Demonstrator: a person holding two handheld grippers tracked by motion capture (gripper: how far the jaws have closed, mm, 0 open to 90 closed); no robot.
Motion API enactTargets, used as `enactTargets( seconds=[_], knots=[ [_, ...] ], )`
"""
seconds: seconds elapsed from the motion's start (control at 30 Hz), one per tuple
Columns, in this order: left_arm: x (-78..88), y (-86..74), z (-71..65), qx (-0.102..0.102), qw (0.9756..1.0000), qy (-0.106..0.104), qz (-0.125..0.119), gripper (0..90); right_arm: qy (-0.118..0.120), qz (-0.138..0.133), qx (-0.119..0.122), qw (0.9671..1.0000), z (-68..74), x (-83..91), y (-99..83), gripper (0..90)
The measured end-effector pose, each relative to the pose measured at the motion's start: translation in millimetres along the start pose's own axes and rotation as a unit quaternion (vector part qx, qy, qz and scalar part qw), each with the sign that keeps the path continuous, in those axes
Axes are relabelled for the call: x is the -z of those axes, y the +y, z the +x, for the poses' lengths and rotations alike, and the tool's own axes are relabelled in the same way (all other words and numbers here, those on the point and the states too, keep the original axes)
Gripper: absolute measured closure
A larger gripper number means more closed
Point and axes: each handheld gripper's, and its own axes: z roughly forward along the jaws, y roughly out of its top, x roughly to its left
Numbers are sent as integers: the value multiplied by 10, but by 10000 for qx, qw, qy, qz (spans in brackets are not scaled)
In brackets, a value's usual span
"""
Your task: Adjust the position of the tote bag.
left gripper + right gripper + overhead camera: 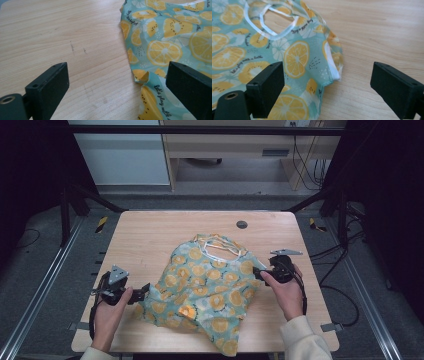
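Note:
A teal cloth bag (207, 287) printed with orange slices lies crumpled on the wooden table (150, 235), its white-trimmed handles (220, 249) toward the far side. My left gripper (146, 291) stands open at the bag's left edge; its jaws straddle the cloth's edge (142, 77) without pressing it. At the bag's right edge my right gripper (256, 271) is open too, with the white-hemmed edge (334, 72) lying between the wide jaws, untouched. The handle opening (274, 23) sits ahead of it.
A small round grey disc (242, 224) is set in the table near its far edge. Bare wood lies to the left (62, 37) and right (382, 32) of the bag. Black frame rails run along both sides of the table.

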Motion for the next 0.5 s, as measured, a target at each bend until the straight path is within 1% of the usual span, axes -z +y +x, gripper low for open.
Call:
enactTargets(
  seconds=[0.03, 0.07, 0.1, 0.13, 0.2, 0.23, 0.27, 0.3, 0.33, 0.37, 0.4, 0.47, 0.5],
  knots=[
    [4, 3, -8, 26, 10000, -6, -23, 48, 42, 120, 3, 9999, -3, -51, 1, 125],
    [10, 10, -14, 11, 10000, -6, -42, 48, 15, 216, 21, 9998, -1, -101, -2, 133],
    [10, 10, -14, 11, 10000, -6, -42, 49, 15, 216, 21, 9998, -1, -101, -2, 133],
    [28, 30, -24, -2, 10000, -4, -95, 49, 60, 330, 38, 9994, 10, -188, -3, 235],
    [37, 54, -35, -16, 9999, -23, -120, 49, 211, 405, 145, 9989, 42, -244, 7, 421],
    [37, 54, -35, -16, 9999, -23, -120, 49, 211, 405, 145, 9989, 42, -244, 7, 421],
    [28, 97, -49, -34, 9999, -88, -129, 50, 312, 304, 333, 9985, 98, -249, 19, 646],
    [28, 97, -49, -34, 9999, -88, -129, 50, 386, 167, 387, 9984, 128, -226, 29, 727],
    [10, 163, -60, -24, 9999, -76, -90, 51, 504, 20, 421, 9978, 158, -196, 41, 797],
    [10, 163, -60, -24, 9999, -76, -90, 54, 504, 20, 421, 9978, 158, -196, 41, 797],
    [-32, 253, -68, -37, 9999, -130, -26, 53, 682, -313, 526, 9958, 224, -110, 54, 853],
    [-117, 359, -75, -28, 9999, -161, 43, 54, 750, -459, 683, 9938, 276, -52, 55, 862],
    [-117, 359, -75, -28, 9999, -161, 43, 54, 750, -459, 683, 9938, 276, -52, 55, 862]
  ],
)
